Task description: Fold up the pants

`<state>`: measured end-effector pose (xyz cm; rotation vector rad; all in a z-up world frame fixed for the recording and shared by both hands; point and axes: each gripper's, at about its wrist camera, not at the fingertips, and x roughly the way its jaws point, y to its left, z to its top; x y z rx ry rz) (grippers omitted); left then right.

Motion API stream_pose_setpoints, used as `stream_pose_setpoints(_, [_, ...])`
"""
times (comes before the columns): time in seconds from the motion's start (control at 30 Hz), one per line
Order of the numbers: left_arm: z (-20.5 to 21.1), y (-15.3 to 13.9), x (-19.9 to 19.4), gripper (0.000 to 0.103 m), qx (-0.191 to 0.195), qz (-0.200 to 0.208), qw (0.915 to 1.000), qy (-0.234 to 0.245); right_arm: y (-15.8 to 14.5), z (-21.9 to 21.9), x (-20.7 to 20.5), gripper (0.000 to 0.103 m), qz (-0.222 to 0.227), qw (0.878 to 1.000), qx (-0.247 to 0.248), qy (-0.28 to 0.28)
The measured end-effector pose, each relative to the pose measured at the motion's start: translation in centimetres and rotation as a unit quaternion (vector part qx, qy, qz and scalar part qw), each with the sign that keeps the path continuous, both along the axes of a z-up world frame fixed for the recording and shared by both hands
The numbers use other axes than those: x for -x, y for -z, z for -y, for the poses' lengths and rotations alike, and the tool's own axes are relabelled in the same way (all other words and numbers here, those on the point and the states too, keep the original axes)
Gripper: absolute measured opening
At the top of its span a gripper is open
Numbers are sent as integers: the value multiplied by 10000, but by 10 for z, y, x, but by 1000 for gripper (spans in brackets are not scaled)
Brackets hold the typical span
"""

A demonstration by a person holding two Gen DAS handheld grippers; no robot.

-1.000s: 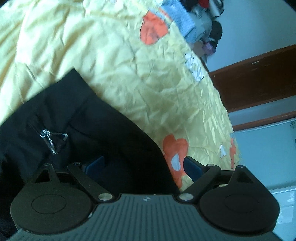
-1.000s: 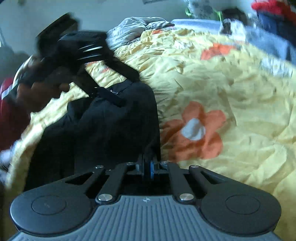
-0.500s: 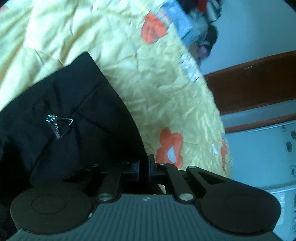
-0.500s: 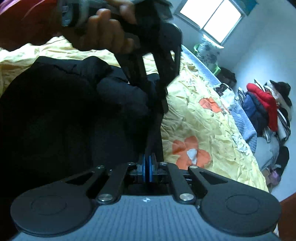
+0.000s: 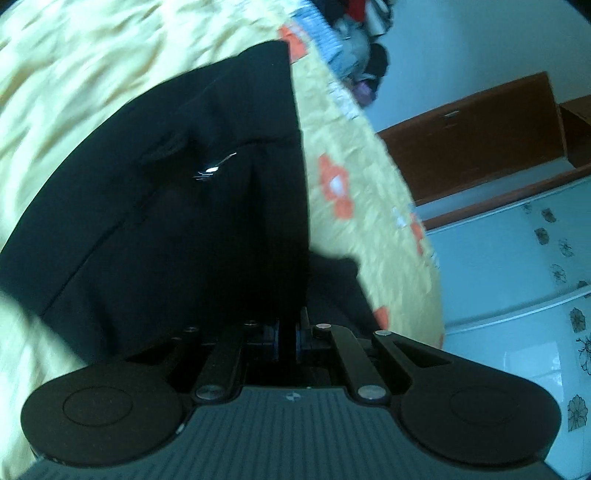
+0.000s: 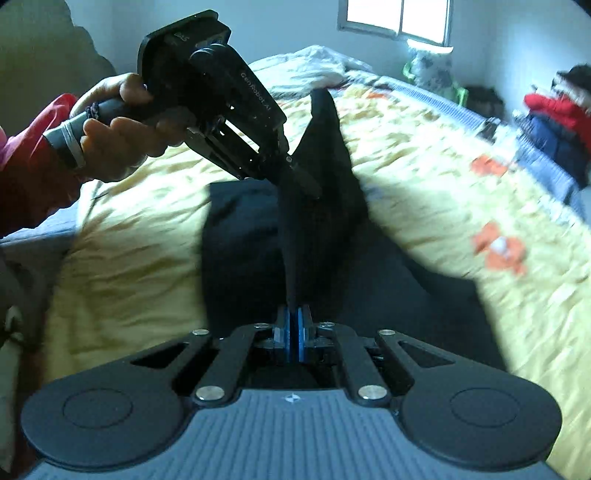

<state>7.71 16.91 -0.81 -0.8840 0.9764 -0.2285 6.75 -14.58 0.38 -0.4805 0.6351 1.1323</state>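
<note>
Black pants (image 5: 192, 206) lie partly on a yellow flowered bedspread (image 5: 74, 74), with a metal clasp (image 5: 212, 170) near the waist. My left gripper (image 5: 287, 334) is shut on a fold of the pants edge. In the right wrist view my right gripper (image 6: 293, 332) is shut on the pants (image 6: 317, 221) and holds the fabric raised above the bed. The left gripper (image 6: 303, 181) shows there too, held by a hand, pinching the same raised fabric further along.
The yellow bedspread (image 6: 129, 240) covers a bed. A pile of clothes (image 6: 554, 122) lies at its far right. A window (image 6: 395, 16) is behind the bed. A brown wooden cabinet (image 5: 480, 125) and a tiled wall (image 5: 535, 295) stand beside the bed.
My left gripper closed on the pants edge. Both grippers have lifted the fabric off the bed and pulled it up between them.
</note>
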Motion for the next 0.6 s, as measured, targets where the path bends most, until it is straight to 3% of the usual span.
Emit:
stream_pose_setpoints(0.27, [-3, 21, 39, 7, -355, -331, 9986, -197, 22, -8, 33, 4, -510, 9985, -134, -131])
stream_pose_setpoints(0.37, [-4, 25, 41, 7, -340, -333, 9986, -236, 31, -12, 40, 4, -450, 9989, 6, -133])
stream_pose_setpoints(0.5, [4, 21, 41, 7, -529, -247, 9981, -197, 18, 5, 43, 5, -418, 9980, -474, -47])
stream_pose_setpoints(0.6, [4, 24, 41, 7, -567, -237, 9979, -179, 2, 31, 36, 5, -187, 9927, -1000, 645])
